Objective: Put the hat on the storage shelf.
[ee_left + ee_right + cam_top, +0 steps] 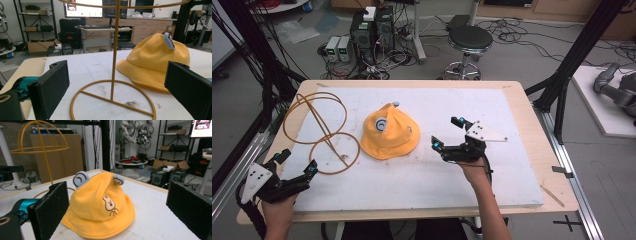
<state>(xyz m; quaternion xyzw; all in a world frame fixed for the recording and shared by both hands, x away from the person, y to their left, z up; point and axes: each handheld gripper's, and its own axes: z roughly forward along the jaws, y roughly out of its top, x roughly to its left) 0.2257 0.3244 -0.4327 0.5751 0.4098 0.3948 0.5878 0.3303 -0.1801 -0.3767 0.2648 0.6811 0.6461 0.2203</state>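
My left gripper [115, 87] stands nearest the lens in the left gripper view, its two black jaws spread wide and holding nothing. Between them, just ahead, lies the round base ring of one yellow wire hat stand [113, 93], with one upright rod rising from the ring's cross-bar to a wire dome at the top. Ahead and to the right of these jaws sits one yellow bucket hat [152, 62], its brim lying beside the base ring; whether the two touch I cannot tell.

My right gripper [117, 212] is likewise released, two black jaws apart and empty. The hat [100, 210] rests on the white table [155, 220] between them and just ahead, crown up. It carries two small grey-blue ears and one embroidered rabbit motif on the side facing this gripper. The stand's dome [38, 137] rises beyond the hat, to the left of my left-hand jaw.

In the high view I count two grippers, one hat, one stand. The left gripper [297, 165] is held at the near left corner of the table [437, 190], just beside the stand's base ring [334, 152]. The right gripper [447, 132] hovers just to the right of the hat [389, 132], near but apart from its brim. Each gripper bears one grey three-cornered plate.
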